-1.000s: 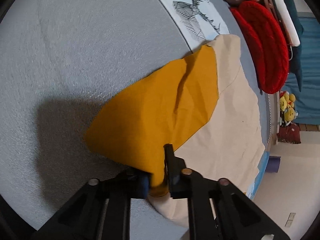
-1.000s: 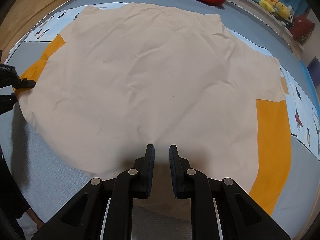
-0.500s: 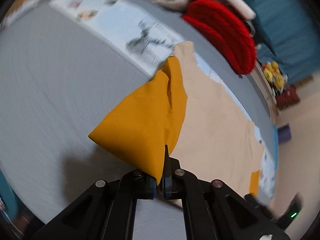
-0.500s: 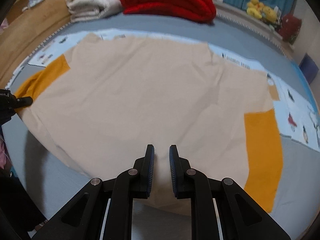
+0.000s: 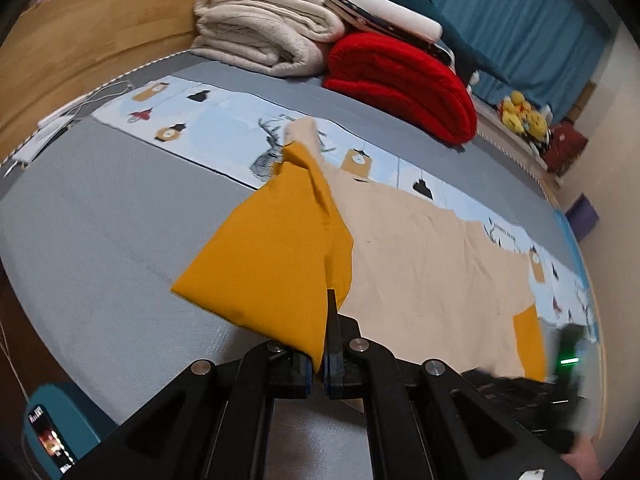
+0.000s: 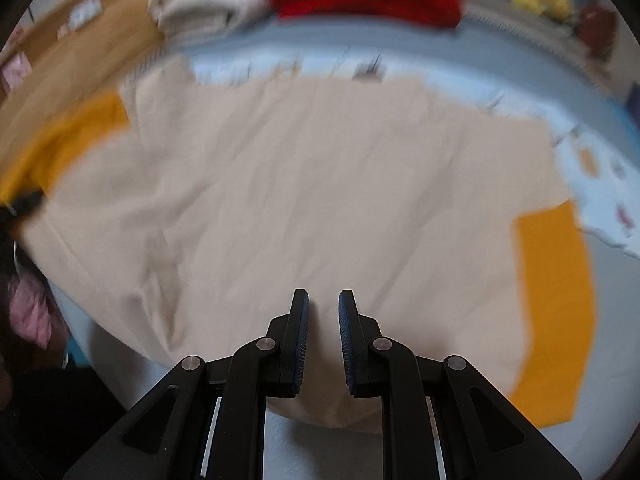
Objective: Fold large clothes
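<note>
A large cream shirt (image 6: 304,184) with orange sleeves lies spread on the grey bed (image 5: 88,216). My left gripper (image 5: 320,356) is shut on the left orange sleeve (image 5: 272,264) and holds it lifted off the bed, with the cream body (image 5: 432,264) stretching away to the right. My right gripper (image 6: 323,320) is open and empty, hovering over the shirt's near hem. The right orange sleeve (image 6: 552,304) lies flat on the bed. The left gripper shows as a dark tip at the left edge of the right wrist view (image 6: 28,202). That view is motion-blurred.
At the head of the bed lie folded beige blankets (image 5: 260,28), a red blanket (image 5: 404,80) and a white and dark stack behind them. A printed light-blue strip (image 5: 224,120) crosses the bed under the shirt. A wooden headboard (image 5: 80,48) curves at the left.
My left gripper has closed on the orange sleeve, raised it and swung to face the bed's head. My right gripper has lifted and tilted slightly, staying open.
</note>
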The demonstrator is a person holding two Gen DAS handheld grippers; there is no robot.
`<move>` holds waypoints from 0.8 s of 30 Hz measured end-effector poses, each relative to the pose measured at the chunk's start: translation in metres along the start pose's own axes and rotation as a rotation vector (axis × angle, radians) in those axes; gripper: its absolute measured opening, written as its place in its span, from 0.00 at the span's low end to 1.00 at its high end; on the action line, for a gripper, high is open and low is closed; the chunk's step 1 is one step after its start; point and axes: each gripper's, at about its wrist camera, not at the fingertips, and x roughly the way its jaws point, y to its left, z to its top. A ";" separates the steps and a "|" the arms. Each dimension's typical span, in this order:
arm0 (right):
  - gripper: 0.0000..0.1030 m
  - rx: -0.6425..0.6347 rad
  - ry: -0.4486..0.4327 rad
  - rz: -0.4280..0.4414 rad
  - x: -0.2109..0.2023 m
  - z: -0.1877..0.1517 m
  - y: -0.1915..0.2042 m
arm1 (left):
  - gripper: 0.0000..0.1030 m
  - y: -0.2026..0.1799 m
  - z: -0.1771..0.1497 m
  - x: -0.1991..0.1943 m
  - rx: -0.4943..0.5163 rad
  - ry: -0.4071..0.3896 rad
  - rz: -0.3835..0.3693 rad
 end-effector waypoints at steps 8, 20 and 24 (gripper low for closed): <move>0.17 0.015 0.031 -0.009 0.010 0.007 -0.013 | 0.02 -0.051 -0.004 -0.002 0.165 -0.066 -0.010; 0.47 0.141 -0.341 -0.235 -0.121 -0.007 -0.138 | 0.01 -0.146 -0.017 -0.003 0.328 -0.119 -0.125; 0.47 0.228 -0.348 -0.238 -0.142 -0.029 -0.179 | 0.01 -0.207 -0.038 -0.004 0.441 -0.132 -0.186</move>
